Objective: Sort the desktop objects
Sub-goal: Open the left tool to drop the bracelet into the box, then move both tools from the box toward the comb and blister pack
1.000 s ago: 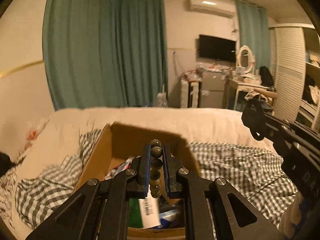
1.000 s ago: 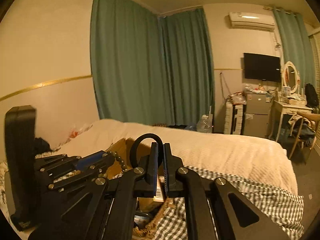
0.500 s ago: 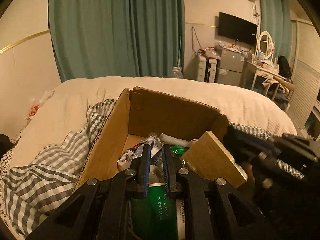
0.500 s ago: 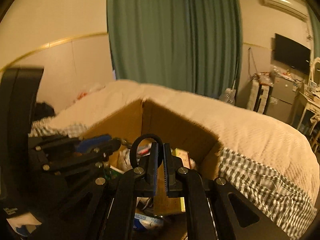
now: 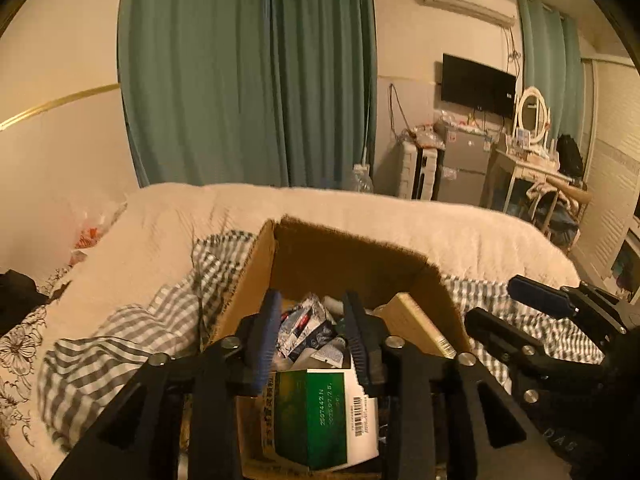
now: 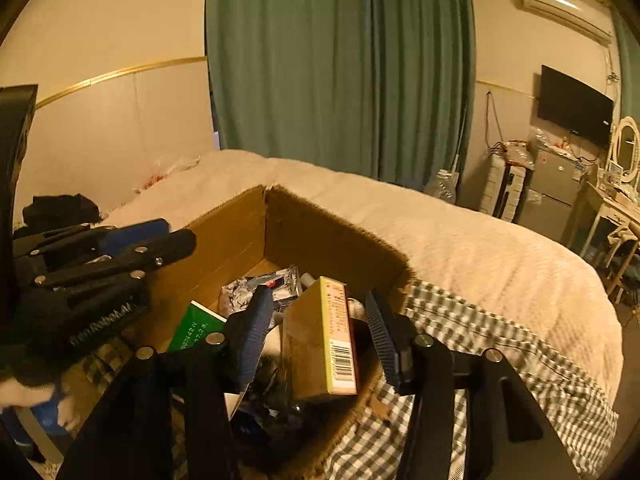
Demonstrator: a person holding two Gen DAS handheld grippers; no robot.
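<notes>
cardboard box (image 5: 256,276) under both hand-held grippers (image 5: 310,334) (image 6: 316,320), jaws just spread, nothing pinched

The left gripper (image 5: 310,334) no longer pinches the string of dark beads seen a second ago; its jaws have just been opening and stand apart, empty, over the box (image 5: 344,256). The right gripper (image 6: 316,330) no longer holds the black ring; its jaws have just been opening too, with nothing pressed between them. Both now sit lower and nearer over the box's contents.
</notes>
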